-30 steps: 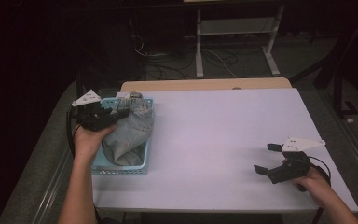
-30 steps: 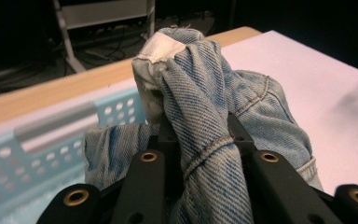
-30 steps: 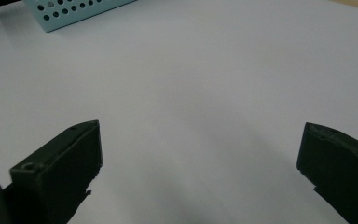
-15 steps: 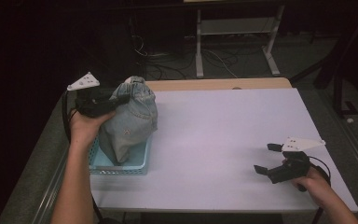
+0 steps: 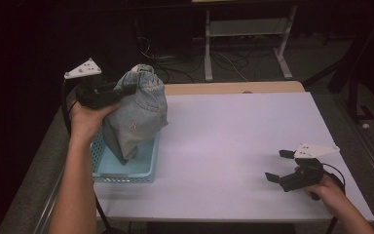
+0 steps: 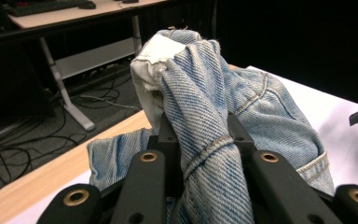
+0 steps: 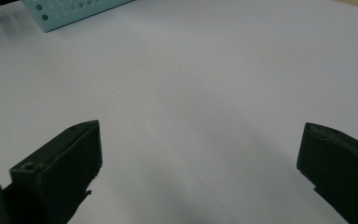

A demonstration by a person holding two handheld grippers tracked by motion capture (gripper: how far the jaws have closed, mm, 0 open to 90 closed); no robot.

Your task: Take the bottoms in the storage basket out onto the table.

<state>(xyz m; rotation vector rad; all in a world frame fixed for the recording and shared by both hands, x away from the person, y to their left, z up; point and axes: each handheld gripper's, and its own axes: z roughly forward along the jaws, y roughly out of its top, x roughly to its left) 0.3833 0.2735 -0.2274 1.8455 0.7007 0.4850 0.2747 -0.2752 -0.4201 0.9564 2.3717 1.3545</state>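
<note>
Room dim, background near black. Only the white table [image 5: 233, 146] is lit, from overhead, no glare. High view slightly soft and noisy. Left gripper view: denim [image 6: 214, 116] weave sharp, far desks murky. Right gripper view: near jaws blurred, soft shadow on the table beneath them, basket [image 7: 70, 11] corner soft.

Dim room, dark beyond the white tabletop [image 5: 243, 146], bare wood strip [image 5: 233, 88] along its far edge at 12 o'clock, white-legged desk frame [image 5: 246, 34] behind, tangled cables [image 5: 175, 68] on grey floor [image 5: 321, 63] toward 11 o'clock
</note>
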